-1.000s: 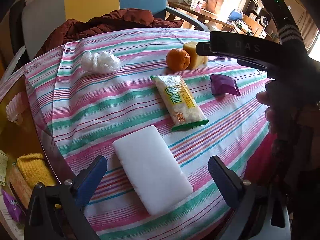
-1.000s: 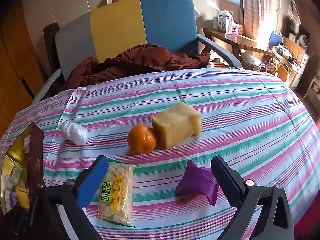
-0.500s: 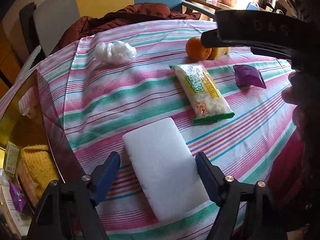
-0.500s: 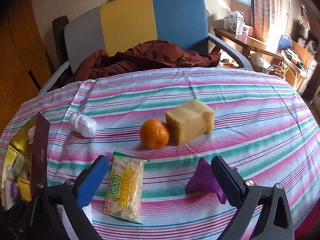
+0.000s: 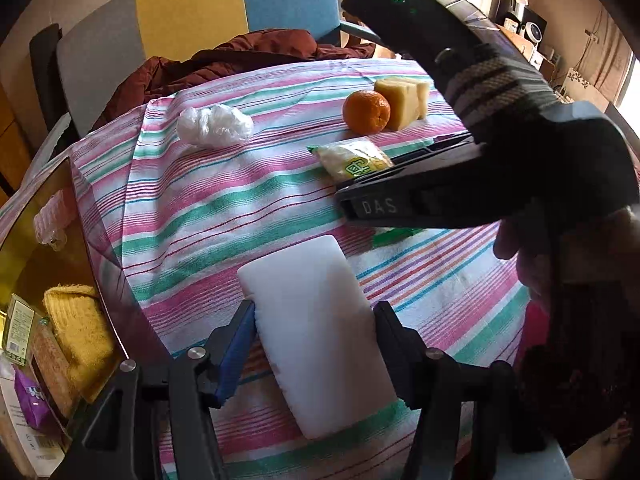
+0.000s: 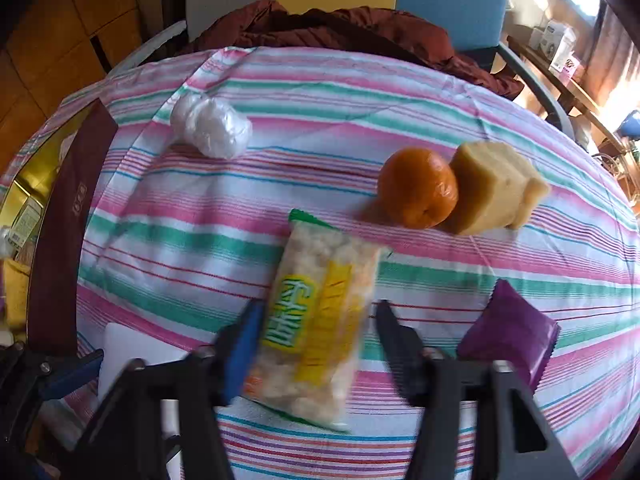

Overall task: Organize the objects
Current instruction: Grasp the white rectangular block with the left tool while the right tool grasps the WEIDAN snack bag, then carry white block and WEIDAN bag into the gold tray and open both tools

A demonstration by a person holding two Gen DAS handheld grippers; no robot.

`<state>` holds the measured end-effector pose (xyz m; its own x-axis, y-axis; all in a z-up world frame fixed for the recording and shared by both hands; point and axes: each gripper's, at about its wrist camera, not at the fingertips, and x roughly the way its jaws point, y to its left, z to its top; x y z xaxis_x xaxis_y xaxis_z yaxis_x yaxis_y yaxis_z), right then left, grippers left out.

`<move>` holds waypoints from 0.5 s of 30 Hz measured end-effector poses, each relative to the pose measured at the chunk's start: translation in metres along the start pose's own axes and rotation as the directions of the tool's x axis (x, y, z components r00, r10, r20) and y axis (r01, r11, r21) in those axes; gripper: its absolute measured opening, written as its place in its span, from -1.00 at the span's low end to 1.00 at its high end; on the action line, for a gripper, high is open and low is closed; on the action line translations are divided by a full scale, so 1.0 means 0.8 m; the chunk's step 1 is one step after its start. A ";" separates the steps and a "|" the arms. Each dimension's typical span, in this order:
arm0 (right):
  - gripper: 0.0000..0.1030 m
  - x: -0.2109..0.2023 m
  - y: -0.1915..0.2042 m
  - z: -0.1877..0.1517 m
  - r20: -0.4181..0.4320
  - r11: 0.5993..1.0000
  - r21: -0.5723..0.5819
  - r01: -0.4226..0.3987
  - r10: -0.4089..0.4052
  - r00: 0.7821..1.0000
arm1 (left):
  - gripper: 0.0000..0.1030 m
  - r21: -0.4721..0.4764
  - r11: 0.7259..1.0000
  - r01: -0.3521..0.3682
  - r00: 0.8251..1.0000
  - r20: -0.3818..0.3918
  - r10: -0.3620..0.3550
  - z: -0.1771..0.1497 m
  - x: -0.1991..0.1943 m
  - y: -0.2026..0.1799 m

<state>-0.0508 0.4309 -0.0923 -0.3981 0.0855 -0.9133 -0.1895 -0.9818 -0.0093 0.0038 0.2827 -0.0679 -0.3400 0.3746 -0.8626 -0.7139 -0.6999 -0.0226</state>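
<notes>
A white foam block (image 5: 312,320) lies on the striped tablecloth (image 5: 200,208) near its front edge. My left gripper (image 5: 316,308) is closing on it, and both pads touch its long sides. The left pad (image 5: 240,340) dents the block's edge. A snack packet (image 6: 320,320) with green and yellow print lies further right. My right gripper (image 6: 320,308) straddles it with the jaws closing; thin gaps still show beside the packet, and the view is blurred. In the left wrist view the right gripper's black body (image 5: 440,196) covers most of the packet (image 5: 352,160).
An orange (image 6: 418,188) touches a yellow sponge chunk (image 6: 492,188) further back. A crumpled white plastic bag (image 6: 210,130) lies back left, a purple packet (image 6: 508,332) to the right. A gold-lined box (image 5: 40,240) with a yellow cloth stands at the left edge. A chair with a maroon jacket (image 5: 248,56) stands behind.
The left jaws have narrowed from wide open onto the white block. The right gripper has dropped and swung left from the purple packet to the snack packet, and its jaws have narrowed.
</notes>
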 end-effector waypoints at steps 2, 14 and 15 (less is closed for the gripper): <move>-0.13 -0.002 0.000 -0.001 0.009 1.000 -0.005 -0.012 0.012 1.000 | 0.17 -0.003 1.000 0.013 1.000 0.013 -0.013 -0.003 -0.011 0.002; -0.14 -0.031 0.001 0.002 0.118 1.000 -0.002 -0.024 0.024 0.993 | 0.17 -0.053 0.995 0.081 0.984 0.161 -0.072 -0.003 -0.097 0.031; -0.14 -0.034 0.001 0.003 0.130 1.000 0.000 -0.028 0.028 0.991 | 0.17 -0.072 0.994 0.079 0.983 0.172 -0.066 -0.005 -0.104 0.040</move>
<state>-0.0420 0.4284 -0.0664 -0.5164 0.0791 -0.8527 -0.1783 -0.9838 0.0167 0.0113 0.2265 0.0011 -0.3923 0.5191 -0.7593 -0.6929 -0.7097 -0.1273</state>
